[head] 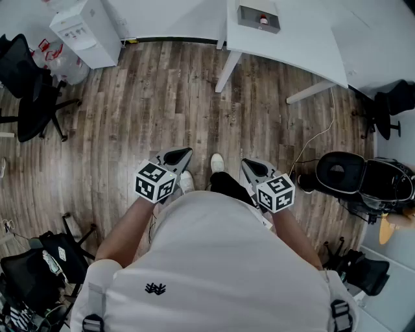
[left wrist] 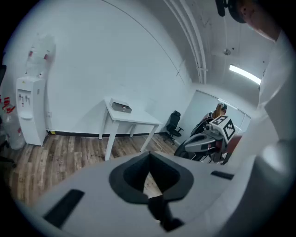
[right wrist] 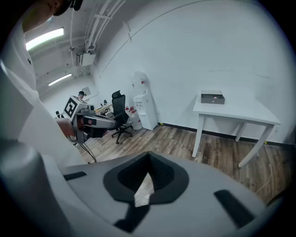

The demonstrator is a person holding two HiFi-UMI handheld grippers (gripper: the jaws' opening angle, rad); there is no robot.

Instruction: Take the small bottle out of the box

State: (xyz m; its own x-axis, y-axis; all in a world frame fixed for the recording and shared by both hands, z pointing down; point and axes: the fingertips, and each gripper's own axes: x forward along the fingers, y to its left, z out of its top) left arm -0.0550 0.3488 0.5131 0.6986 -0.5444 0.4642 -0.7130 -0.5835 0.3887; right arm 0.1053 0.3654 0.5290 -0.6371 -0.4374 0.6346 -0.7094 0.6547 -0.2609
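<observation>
A grey box (head: 258, 16) stands on the white table (head: 292, 39) at the far end of the room. Inside it a small bottle (head: 262, 19) with a red cap shows. I hold both grippers close to my body, far from the table. My left gripper (head: 187, 154) and my right gripper (head: 246, 164) are both shut with nothing between the jaws. In the left gripper view the left gripper (left wrist: 149, 158) points across the floor toward the table (left wrist: 132, 119) and box (left wrist: 121, 107). The right gripper (right wrist: 149, 158) faces the box (right wrist: 212, 98) from the other side.
A water dispenser (head: 84, 32) stands at the back left, with a black office chair (head: 32, 97) beside it. Another black chair (head: 363, 178) is at the right, and a cable (head: 318, 139) runs over the wood floor. Bags and gear (head: 39, 272) lie at the lower left.
</observation>
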